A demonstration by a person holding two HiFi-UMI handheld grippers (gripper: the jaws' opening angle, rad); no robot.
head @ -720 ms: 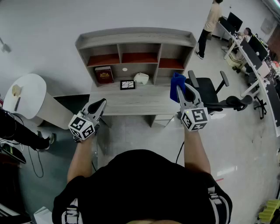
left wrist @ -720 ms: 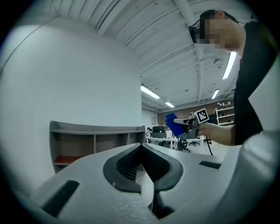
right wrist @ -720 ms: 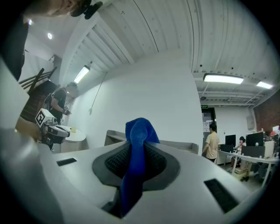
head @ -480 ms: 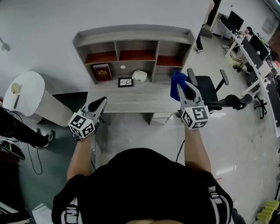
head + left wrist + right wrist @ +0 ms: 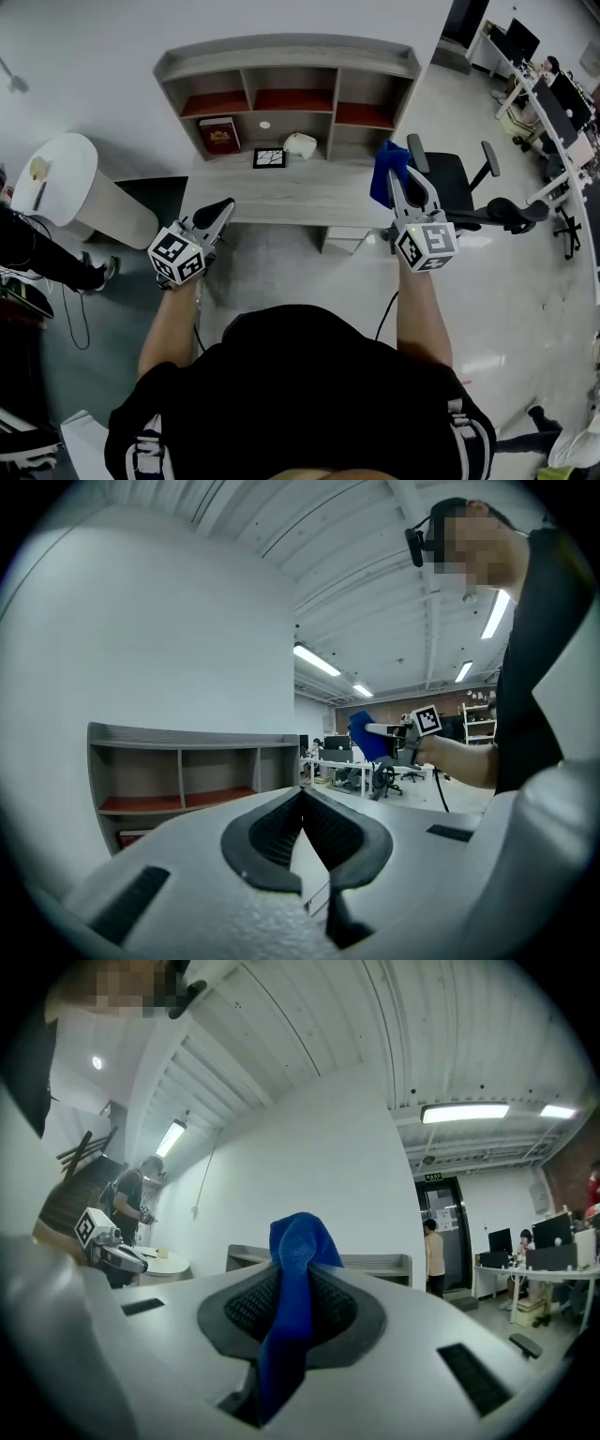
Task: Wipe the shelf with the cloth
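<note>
A dark red book [image 5: 218,135], a small black-framed picture [image 5: 270,157] and a white rounded object [image 5: 300,144] are seen in one row, the picture between the other two. A round white table [image 5: 66,202] is placed at the left, a black office chair [image 5: 452,192] at the right. Long desks with monitors [image 5: 555,94] are seen far right.

The shelf [image 5: 286,84] stands at the back of the tabletop [image 5: 281,202]; a book [image 5: 219,135] sits in its bottom left space; a frame [image 5: 269,157] stands just right of the book; a chair [image 5: 450,187] stands right of the tabletop.
</note>
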